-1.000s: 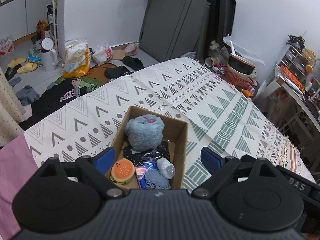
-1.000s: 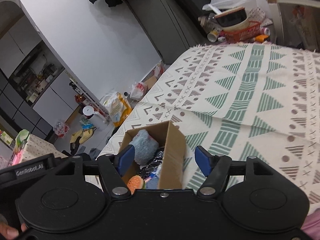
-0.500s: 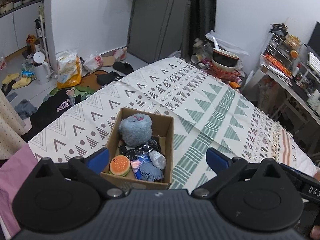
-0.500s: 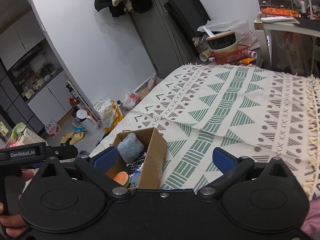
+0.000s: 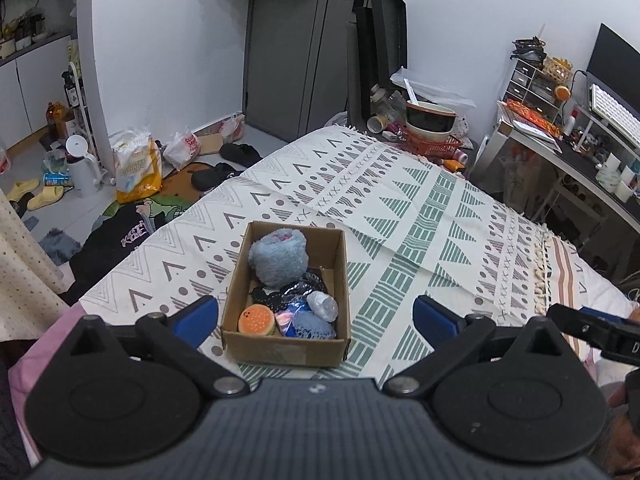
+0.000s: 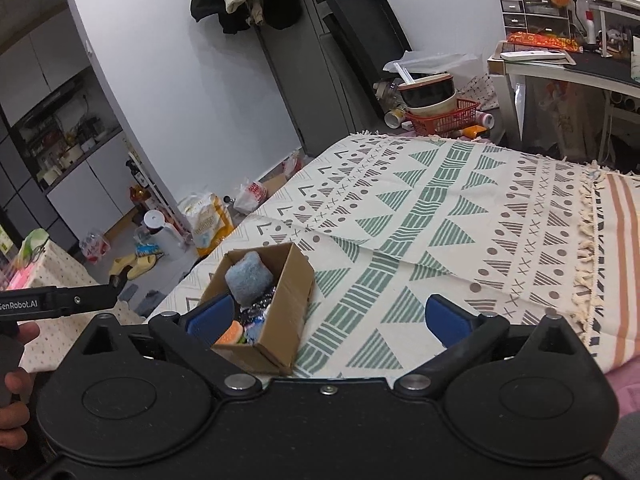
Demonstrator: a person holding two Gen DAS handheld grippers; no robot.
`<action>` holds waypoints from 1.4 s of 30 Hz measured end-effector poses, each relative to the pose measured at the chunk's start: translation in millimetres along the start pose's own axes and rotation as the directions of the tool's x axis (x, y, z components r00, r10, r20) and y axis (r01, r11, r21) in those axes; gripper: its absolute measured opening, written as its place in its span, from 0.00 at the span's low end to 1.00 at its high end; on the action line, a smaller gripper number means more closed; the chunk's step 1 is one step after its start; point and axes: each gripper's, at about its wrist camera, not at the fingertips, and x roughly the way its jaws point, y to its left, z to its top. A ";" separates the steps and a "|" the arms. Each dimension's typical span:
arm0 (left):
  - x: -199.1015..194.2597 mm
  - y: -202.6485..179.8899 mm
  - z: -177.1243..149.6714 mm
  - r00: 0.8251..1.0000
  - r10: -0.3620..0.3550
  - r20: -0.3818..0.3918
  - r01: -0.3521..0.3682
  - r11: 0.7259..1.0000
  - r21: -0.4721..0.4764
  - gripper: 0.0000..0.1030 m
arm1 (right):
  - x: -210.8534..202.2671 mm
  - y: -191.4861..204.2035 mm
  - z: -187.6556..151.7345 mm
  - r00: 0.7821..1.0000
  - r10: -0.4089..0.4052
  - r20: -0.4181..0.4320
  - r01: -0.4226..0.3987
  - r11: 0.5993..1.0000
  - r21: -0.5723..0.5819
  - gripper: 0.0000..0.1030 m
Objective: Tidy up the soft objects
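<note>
Box (image 5: 285, 346) of soft toys just below and between wide-spread, empty left hand-held gripper (image 5: 316, 318) fingers.

My left tool (image 5: 316, 318) and right tool (image 6: 328, 318) are hanging spread wide above the bed (image 5: 420, 216); only the cardboard box (image 5: 280, 350) is blocking the near corner, everything beyond lying open.

In the cardboard box (image 5: 285, 347), the fluffy blue toy (image 5: 279, 258) and burger toy (image 5: 256, 320) cover the dark items beneath, which cannot be identified, and in the right wrist view the left blue pad (image 6: 211, 313) hides the box's near corner.
</note>
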 end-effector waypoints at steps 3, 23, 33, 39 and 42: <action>-4.4 1.8 -5.9 1.000 0.006 0.000 -0.006 1.000 0.002 1.00 | -8.6 1.4 -5.9 1.000 -0.002 0.001 0.002 1.000 -0.009 1.00; -27.0 -1.3 -40.4 1.000 0.022 0.002 -0.022 0.998 0.051 1.00 | -34.5 24.0 -27.6 1.000 0.011 -0.024 -0.014 0.995 -0.099 1.00; -27.0 3.2 -45.6 1.000 0.026 0.006 -0.026 0.998 0.054 1.00 | -33.8 28.3 -26.6 1.000 0.006 -0.028 -0.010 0.994 -0.110 1.00; -27.3 1.8 -43.4 1.000 0.025 0.011 -0.026 0.998 0.061 1.00 | -30.4 28.4 -28.3 0.999 0.001 -0.034 -0.005 0.995 -0.101 1.00; -27.0 1.9 -43.1 1.000 0.025 0.011 -0.025 0.998 0.061 1.00 | -30.0 29.8 -28.6 0.999 0.000 -0.034 -0.004 0.995 -0.103 1.00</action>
